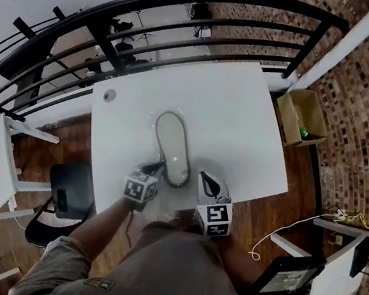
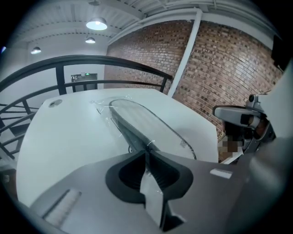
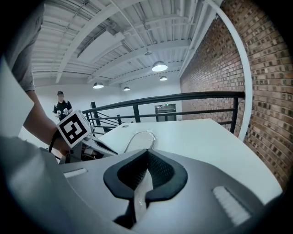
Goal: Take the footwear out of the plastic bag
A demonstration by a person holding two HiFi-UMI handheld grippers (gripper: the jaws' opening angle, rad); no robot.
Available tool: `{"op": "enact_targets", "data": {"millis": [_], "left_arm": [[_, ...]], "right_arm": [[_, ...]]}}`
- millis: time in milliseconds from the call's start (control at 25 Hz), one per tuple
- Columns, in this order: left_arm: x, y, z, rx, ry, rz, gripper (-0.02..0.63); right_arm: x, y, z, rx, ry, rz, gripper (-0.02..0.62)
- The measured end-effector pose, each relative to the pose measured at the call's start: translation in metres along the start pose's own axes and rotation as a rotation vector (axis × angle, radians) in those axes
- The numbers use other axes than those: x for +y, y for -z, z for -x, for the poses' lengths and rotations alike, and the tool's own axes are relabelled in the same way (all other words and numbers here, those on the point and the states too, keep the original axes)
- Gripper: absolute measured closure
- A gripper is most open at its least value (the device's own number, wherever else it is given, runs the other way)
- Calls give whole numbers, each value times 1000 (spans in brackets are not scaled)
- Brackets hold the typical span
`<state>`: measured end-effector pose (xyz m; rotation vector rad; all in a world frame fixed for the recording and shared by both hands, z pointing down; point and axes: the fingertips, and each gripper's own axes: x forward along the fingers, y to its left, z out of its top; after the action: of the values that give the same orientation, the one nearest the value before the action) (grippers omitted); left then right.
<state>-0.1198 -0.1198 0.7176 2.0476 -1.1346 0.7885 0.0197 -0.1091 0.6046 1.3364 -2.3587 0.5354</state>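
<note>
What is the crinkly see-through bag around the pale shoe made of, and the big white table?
The see-through bag: probably thin plastic film, glossy; it crinkles and glints. The white table: smooth matt board, maybe laminate; no grain shows.

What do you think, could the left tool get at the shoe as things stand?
Probably not directly. The shoe lies inside the clear bag, and the left tool is shut on that bag's film at its near end, so plastic is in the way.
</note>
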Motion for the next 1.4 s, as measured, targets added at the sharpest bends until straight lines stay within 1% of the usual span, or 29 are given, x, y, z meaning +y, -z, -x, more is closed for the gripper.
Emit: {"op": "enact_targets", "data": {"millis": [40, 80, 200, 320, 400, 480, 520, 560, 600, 680, 920, 1000, 1080, 1160, 1200, 1280, 1400], "left_arm": [[0, 2, -1, 3, -5, -3, 594], [0, 3, -2, 5, -7, -4, 604], [-5, -6, 3, -11, 3, -22, 604], [-2, -15, 10, -37, -15, -42, 604], [7, -18, 14, -63, -40, -34, 603], [14, -18, 15, -63, -44, -13, 599], [16, -15, 14, -50, -34, 2, 558], [17, -12, 12, -33, -20, 15, 492], [16, -10, 11, -19, -4, 27, 464], [13, -8, 8, -2, 31, 52, 447], [-7, -3, -1, 39, 163, 131, 447], [-16, 1, -2, 48, 199, 133, 448], [-25, 3, -3, 57, 221, 94, 448], [-34, 4, -3, 71, 223, 14, 448], [-38, 5, -3, 78, 217, -39, 448], [-44, 5, -1, 88, 191, -175, 448], [-42, 0, 7, 69, 117, -380, 451]], "right_arm": [[-1, 0, 0, 1, 1, 0, 581], [-1, 0, -1, 2, 2, -1, 580], [0, 0, -3, 3, 4, 0, 581], [1, -1, -4, 3, 4, 4, 580], [2, -3, -5, 2, 2, 5, 581], [2, -5, -5, -1, 0, 5, 580], [3, -7, -5, -2, 0, 6, 581], [3, -8, -6, -3, 0, 7, 581], [4, -9, -6, -4, -1, 9, 581], [4, -12, -7, -6, -2, 11, 581], [2, -10, -8, -1, 9, 13, 580], [1, -8, -7, 2, 14, 12, 580], [-2, -6, -5, 6, 20, 14, 581], [-6, -4, -3, 9, 27, 13, 580], [-8, -3, -2, 10, 31, 13, 580], [-12, 1, 0, 12, 41, 14, 581], [-17, 1, 2, 10, 51, 14, 581]]}}
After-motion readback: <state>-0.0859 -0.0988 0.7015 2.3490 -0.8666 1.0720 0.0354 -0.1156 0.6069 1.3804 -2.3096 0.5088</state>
